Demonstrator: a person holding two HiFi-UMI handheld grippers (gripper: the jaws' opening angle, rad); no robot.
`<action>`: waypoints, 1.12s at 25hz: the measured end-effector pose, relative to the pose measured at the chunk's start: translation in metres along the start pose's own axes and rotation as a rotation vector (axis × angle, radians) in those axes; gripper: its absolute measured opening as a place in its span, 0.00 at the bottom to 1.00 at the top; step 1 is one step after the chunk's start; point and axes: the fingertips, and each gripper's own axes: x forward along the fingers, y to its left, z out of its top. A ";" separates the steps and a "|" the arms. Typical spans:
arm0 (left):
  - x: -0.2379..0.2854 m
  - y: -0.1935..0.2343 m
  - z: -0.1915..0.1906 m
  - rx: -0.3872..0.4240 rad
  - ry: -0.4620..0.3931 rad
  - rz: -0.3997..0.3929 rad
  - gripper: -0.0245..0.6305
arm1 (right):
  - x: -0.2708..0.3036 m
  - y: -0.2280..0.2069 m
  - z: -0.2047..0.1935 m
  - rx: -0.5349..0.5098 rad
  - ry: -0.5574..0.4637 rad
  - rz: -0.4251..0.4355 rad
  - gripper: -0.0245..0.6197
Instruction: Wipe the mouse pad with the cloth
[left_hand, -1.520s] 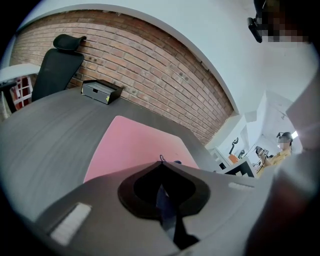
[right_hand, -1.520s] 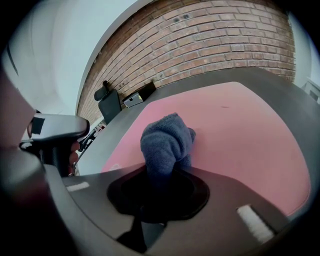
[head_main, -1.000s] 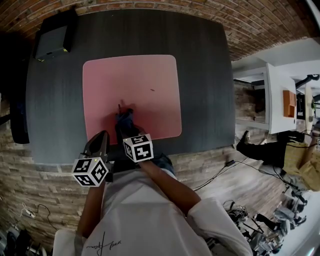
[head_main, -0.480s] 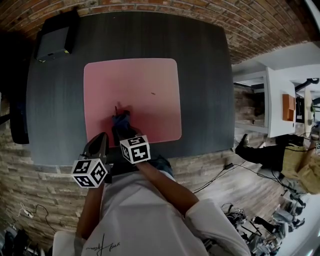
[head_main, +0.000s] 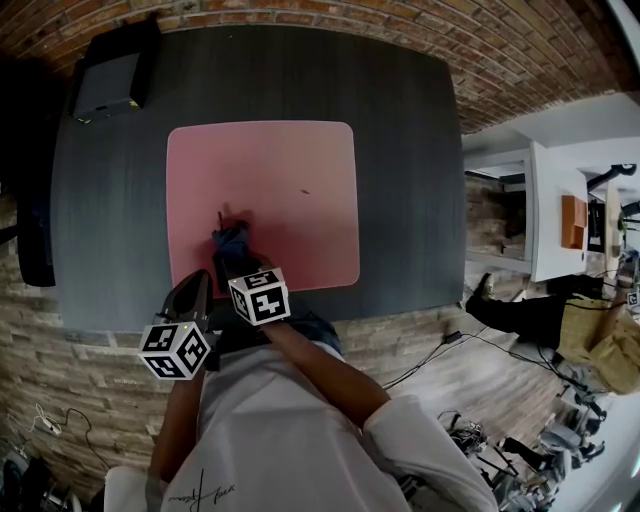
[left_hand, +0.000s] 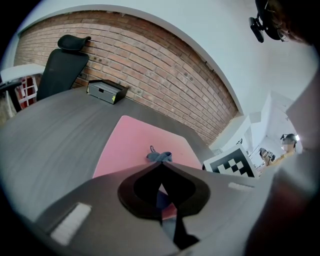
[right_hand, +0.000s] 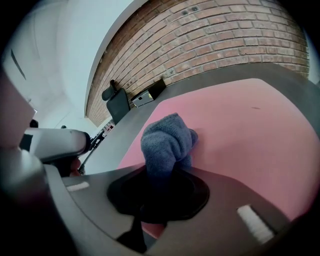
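A pink mouse pad lies in the middle of the dark desk. My right gripper is shut on a bunched blue cloth, which presses on the pad's near-left part. In the head view the cloth shows just past the right marker cube. My left gripper hovers over the desk's near edge, left of the right one, its jaws shut with nothing between them. From the left gripper view the cloth and pad lie ahead. A small dark speck sits on the pad.
A black box stands at the desk's far left corner, also in the left gripper view as a black box. A black office chair stands beyond the desk's left side. Brick wall runs behind the desk. A white shelf unit stands to the right.
My right gripper has slid the cloth leftward across the pad's near part. The left gripper has drifted slightly left with it.
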 end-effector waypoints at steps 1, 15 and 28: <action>0.000 0.001 -0.001 -0.006 0.000 0.003 0.06 | 0.001 0.001 0.000 -0.001 0.002 0.003 0.15; -0.003 0.015 0.014 -0.048 -0.035 0.039 0.06 | 0.025 0.013 0.023 0.011 0.017 0.060 0.15; 0.001 0.026 0.022 -0.103 -0.044 0.054 0.06 | 0.043 0.017 0.046 0.043 0.021 0.093 0.15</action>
